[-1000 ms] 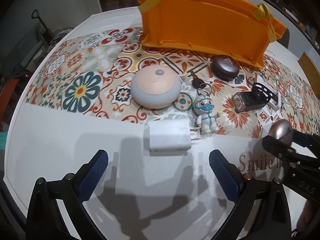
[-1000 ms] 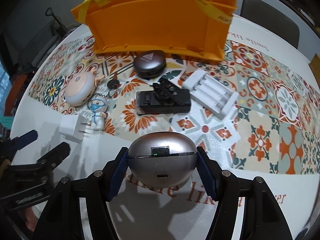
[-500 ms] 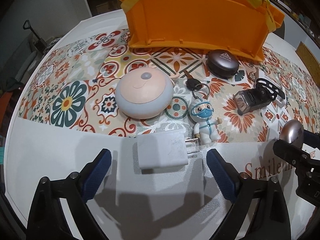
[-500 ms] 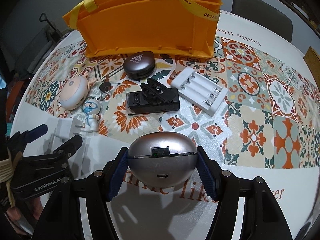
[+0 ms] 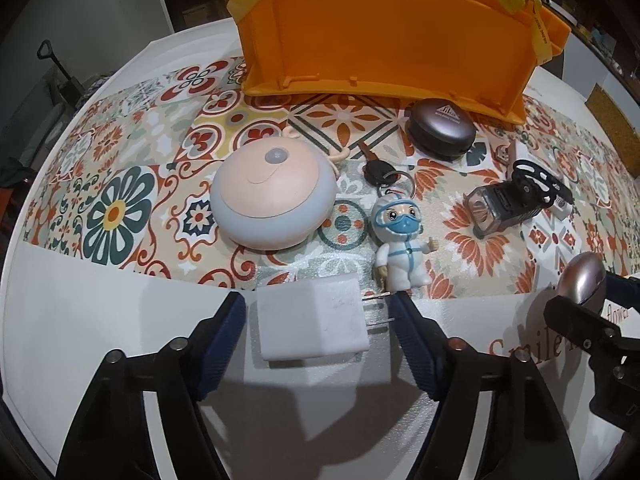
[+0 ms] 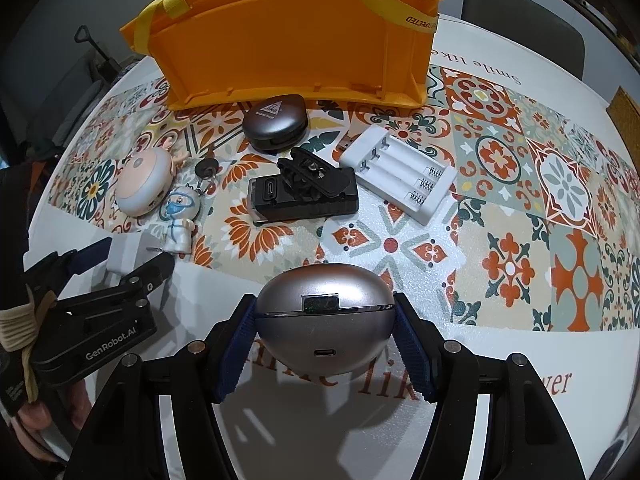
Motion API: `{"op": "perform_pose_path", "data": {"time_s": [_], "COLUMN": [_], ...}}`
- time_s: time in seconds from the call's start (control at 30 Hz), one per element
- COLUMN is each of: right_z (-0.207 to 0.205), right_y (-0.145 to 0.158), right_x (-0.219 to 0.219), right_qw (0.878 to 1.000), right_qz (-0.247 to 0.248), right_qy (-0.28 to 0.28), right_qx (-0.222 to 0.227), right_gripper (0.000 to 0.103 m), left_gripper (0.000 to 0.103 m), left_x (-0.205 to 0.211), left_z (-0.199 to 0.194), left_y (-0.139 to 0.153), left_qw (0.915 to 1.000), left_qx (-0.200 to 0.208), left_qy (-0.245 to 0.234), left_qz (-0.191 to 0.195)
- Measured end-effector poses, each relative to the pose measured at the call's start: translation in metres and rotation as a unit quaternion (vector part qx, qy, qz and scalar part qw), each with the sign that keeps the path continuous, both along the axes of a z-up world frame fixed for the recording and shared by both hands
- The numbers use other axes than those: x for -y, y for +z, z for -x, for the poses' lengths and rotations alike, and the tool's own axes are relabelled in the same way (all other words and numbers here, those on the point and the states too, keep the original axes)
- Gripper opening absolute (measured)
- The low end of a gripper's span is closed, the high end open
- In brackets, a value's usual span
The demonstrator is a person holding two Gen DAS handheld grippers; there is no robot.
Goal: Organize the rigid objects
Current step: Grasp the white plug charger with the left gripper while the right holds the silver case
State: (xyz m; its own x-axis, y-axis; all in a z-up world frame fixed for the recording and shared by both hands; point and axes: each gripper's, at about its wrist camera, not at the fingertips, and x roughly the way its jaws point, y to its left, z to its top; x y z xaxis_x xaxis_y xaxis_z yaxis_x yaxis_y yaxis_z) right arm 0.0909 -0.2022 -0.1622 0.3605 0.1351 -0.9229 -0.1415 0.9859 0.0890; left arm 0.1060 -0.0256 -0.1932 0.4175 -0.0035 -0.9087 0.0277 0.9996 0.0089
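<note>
The left gripper (image 6: 132, 256) has "GenRobot.AI" in white letters on its black body. The white cloth (image 6: 460, 420) on the desk has big brown words; "Smile" shows in the left wrist view, "lik" and "Smile like" in the right wrist view. The yellow strap (image 6: 384, 0) on the orange bin (image 6: 280, 48) has black print, "BUILDING TRUST". The dark round case (image 6: 275, 124) has a triangle logo with tiny words too small to read

I've brought my left tool (image 5: 318, 334) down over the white charger (image 5: 310, 322). A second ago its jaws stood wide short of it; now they're closing, charger between them, pads not yet pressing.
</note>
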Motion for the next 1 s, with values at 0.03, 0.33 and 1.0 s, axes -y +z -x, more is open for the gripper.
{"op": "perform_pose_path", "data": {"time_s": [0.03, 0.33, 1.0], "right_z": [0.000, 0.005, 0.024], "right_y": [0.000, 0.003, 0.052], "right_x": [0.000, -0.005, -0.019], "right_qw": [1.000, 1.000, 0.999], "right_qz": [0.000, 0.001, -0.003], "right_qy": [-0.001, -0.001, -0.016], "right_qx": [-0.001, 0.002, 0.044], "right_gripper": [0.066, 0.066, 0.066], "left_gripper": [0.065, 0.063, 0.063], "left_x": [0.000, 0.001, -0.010], "left_z": [0.000, 0.002, 0.029], "left_y": [0.000, 0.004, 0.074], "left_qw": [1.0000, 0.9999, 0.9976], "left_qx": [0.000, 0.003, 0.044], "left_qy": [-0.002, -0.009, -0.042], "left_qz": [0.007, 0.009, 0.034]}}
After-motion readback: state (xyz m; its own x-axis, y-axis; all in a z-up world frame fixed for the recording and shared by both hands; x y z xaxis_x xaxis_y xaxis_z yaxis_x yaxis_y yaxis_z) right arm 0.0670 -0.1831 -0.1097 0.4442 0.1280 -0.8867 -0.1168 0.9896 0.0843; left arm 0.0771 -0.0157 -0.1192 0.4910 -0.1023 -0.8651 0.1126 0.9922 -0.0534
